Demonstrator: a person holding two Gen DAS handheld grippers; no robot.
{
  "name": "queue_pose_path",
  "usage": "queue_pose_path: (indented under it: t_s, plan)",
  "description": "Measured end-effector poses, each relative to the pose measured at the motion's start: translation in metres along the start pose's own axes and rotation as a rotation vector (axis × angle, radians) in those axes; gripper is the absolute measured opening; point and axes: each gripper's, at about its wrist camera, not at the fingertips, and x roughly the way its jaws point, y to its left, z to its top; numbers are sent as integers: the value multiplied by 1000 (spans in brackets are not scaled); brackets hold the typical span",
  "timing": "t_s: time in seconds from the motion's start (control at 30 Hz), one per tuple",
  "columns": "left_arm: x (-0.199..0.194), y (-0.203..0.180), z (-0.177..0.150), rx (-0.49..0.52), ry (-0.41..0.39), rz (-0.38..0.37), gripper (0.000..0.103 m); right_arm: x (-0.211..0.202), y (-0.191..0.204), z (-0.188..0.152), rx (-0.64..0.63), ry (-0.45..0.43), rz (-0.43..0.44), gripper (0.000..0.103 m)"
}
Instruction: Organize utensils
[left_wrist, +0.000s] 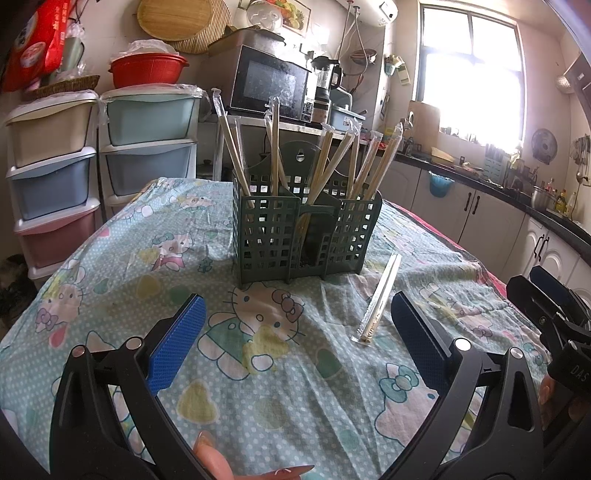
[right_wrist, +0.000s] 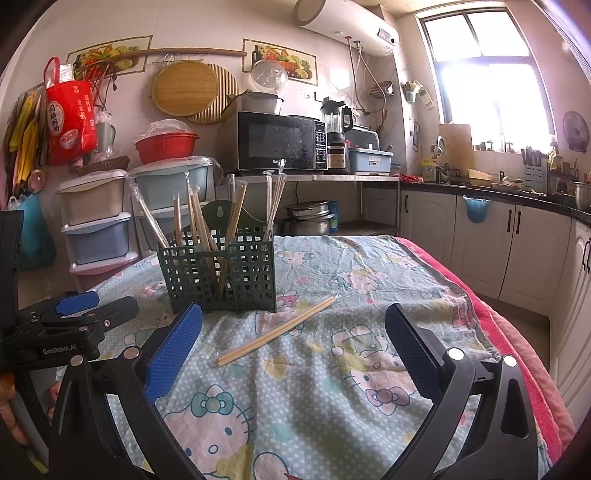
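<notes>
A dark green lattice utensil holder (left_wrist: 306, 232) (right_wrist: 218, 273) stands upright on the patterned tablecloth, with several wrapped chopstick pairs (left_wrist: 332, 162) (right_wrist: 199, 221) leaning in its compartments. One wrapped chopstick pair (left_wrist: 378, 299) (right_wrist: 277, 328) lies flat on the cloth, just right of the holder. My left gripper (left_wrist: 295, 332) is open, low over the cloth in front of the holder, holding nothing. My right gripper (right_wrist: 291, 343) is also open and empty, with the loose pair lying ahead between its fingers' line. Each gripper shows at the edge of the other's view.
The table (right_wrist: 369, 295) wears a light blue cartoon-cat cloth, with a red cover at its right edge (right_wrist: 517, 332). Plastic drawer towers (left_wrist: 55, 177) stand behind left, a microwave (right_wrist: 280, 142) on a shelf behind, and white cabinets with a counter (right_wrist: 498, 236) run along the right.
</notes>
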Motion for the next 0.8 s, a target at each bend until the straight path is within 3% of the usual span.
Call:
queue_pose_path:
  t_s: [0.57, 0.8]
  plan:
    - [2, 0, -4, -3, 16, -4, 93, 0, -1, -1, -1, 3, 0, 97]
    - [5, 3, -3, -26, 31, -48, 93, 2, -5, 0, 10, 15, -8, 97]
